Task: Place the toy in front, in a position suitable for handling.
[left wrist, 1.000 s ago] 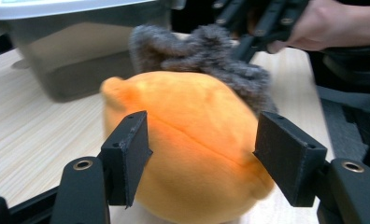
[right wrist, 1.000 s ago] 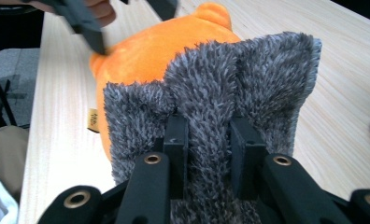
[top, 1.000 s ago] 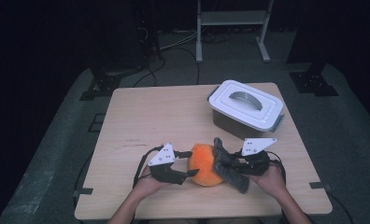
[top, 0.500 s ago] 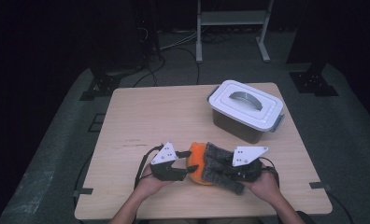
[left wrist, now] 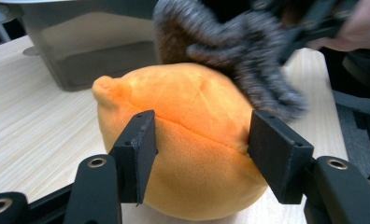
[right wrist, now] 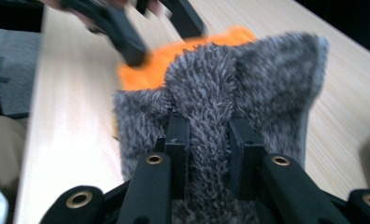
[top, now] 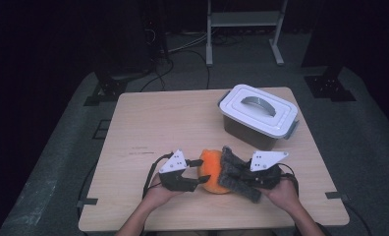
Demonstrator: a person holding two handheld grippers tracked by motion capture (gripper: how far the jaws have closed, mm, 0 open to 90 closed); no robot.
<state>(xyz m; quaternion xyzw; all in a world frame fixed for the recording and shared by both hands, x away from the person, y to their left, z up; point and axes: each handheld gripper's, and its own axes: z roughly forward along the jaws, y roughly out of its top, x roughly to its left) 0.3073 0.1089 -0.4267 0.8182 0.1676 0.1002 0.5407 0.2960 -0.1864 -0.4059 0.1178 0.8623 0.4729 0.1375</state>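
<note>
- Gripping a fold of the grey furry cloth, the right hand-held gripper has its jaws clamped tight on the pile, as its own view shows; in the high view it sits at about 5 o'clock on the bench.
- Beside it, at about 6 o'clock, the left hand-held gripper has its jaws apart, one on each side of the orange plush ball, close against its flanks but not visibly squeezing it.
- That orange plush ball rests on the bench between the two grippers, near the front edge.
- Draped on the ball's right side, the grey furry cloth touches it and partly covers it.
- Farther back, at about 2 o'clock, stands a lidded white-and-grey box, well apart from the ball.
</note>
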